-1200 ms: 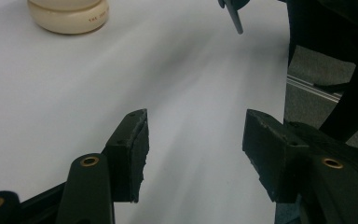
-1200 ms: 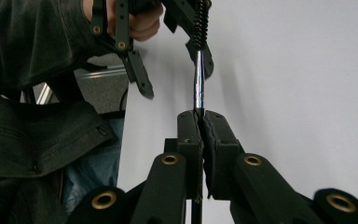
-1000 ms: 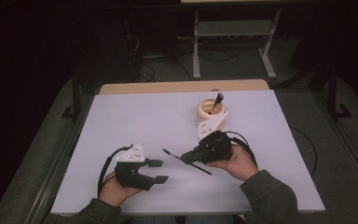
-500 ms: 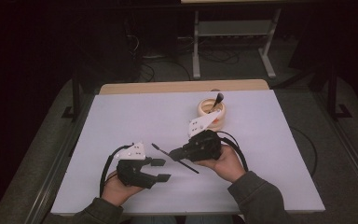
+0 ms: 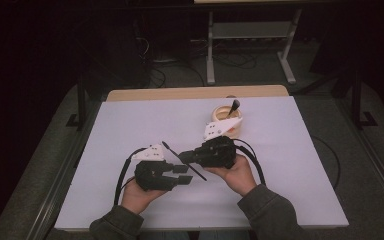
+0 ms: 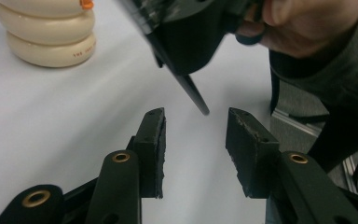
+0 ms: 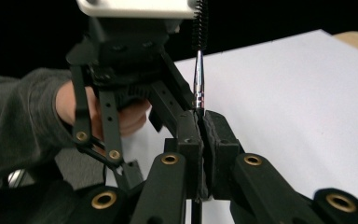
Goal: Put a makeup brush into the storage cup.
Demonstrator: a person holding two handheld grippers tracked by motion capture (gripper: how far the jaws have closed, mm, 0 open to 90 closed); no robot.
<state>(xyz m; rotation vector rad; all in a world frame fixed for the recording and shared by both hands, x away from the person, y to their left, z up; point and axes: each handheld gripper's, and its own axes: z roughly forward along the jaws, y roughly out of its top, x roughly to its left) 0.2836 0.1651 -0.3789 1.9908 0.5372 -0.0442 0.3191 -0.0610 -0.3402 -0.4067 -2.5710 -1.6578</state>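
Observation:
My right gripper [image 5: 182,158] is shut on a thin black brush [image 5: 190,167] with a bristled tip [image 7: 198,18]; in the right gripper view its pads clamp the metal stem [image 7: 198,79]. The left gripper [image 5: 184,174] sits close beside it, at the table's near middle. The left jaws have just been closing, and in the left gripper view they [image 6: 196,119] stand apart. The brush's plain end [image 6: 193,93] points into the gap, touching neither pad.
A cream ringed holder [image 5: 226,119] stands behind the right hand, with a second dark brush [image 5: 234,105] sticking out of it. The white table top [image 5: 300,165] spreads to both sides. Dark floor and a metal stand [image 5: 250,35] lie beyond the far edge.
The right gripper has carried the brush leftward, up to the left gripper. The left jaws have narrowed. The left hand has barely shifted.

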